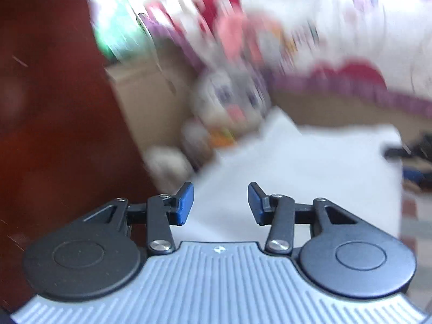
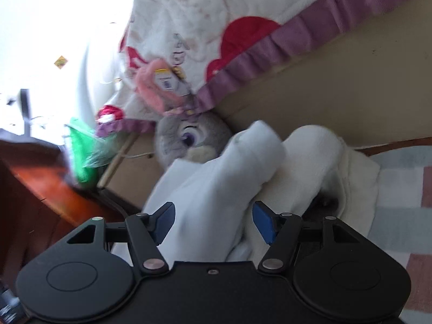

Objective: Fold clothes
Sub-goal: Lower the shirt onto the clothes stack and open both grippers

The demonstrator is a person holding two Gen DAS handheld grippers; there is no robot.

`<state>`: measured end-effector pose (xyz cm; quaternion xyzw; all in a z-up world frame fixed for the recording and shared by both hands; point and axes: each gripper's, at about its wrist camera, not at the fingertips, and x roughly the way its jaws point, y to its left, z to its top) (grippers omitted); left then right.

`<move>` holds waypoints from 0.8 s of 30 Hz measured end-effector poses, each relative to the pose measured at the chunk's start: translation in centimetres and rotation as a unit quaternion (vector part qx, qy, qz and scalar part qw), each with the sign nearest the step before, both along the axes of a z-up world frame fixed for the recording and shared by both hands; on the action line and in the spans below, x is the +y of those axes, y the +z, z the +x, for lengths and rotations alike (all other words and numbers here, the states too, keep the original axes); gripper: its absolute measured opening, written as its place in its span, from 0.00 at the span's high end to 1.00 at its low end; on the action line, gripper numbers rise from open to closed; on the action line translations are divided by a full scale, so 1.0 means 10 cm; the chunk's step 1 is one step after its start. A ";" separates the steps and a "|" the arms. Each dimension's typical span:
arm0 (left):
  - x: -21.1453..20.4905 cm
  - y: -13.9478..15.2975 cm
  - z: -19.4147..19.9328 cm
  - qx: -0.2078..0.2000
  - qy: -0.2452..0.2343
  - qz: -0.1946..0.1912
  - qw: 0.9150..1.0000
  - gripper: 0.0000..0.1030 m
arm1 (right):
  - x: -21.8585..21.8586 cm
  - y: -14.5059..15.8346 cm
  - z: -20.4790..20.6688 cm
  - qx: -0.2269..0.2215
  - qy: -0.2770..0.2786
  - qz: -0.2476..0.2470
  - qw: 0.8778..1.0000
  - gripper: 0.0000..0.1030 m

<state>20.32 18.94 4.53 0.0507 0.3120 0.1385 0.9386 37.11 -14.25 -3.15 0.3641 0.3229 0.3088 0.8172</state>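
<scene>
From the left wrist, the view is badly smeared, but the left claw (image 1: 220, 205) is sharp enough: its blue pads stand apart with nothing pinched between them, so it is released. Beyond and under the pads lies the white, soft-looking folded garment (image 1: 310, 167), a flat pale slab with a straight far edge, apparently resting on the bed. Behind it sit a grey plush rabbit with purple eyes (image 1: 232, 100) and a white quilted blanket with red patches and a purple border (image 1: 337, 54); a dark red-brown wooden panel (image 1: 54, 108) fills the left side. What surface is directly under the cloth cannot be told from this view.

From the right wrist, the right claw (image 2: 213, 222) is likewise released, jaws wide, and the white garment (image 2: 210, 189) runs up between the pads without either pad visibly pressing on it. The cloth here is bunched into rolled lobes, lying partly on a cream fleece layer (image 2: 356, 178), next to a pale checked cover (image 2: 399, 189).

The step in hand looks like letting go after a fold and setting up the next grasp. To do it well, I would draw both claws clear without dragging the layers, then pick one clean edge of the bunched side, not a thick roll, and keep the two grips level so the next fold lands square on the flat part.
</scene>
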 end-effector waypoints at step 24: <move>0.55 -0.55 -0.09 0.061 0.105 0.024 0.992 0.54 | 0.41 0.62 -0.75 -0.273 0.058 -0.219 0.935 0.53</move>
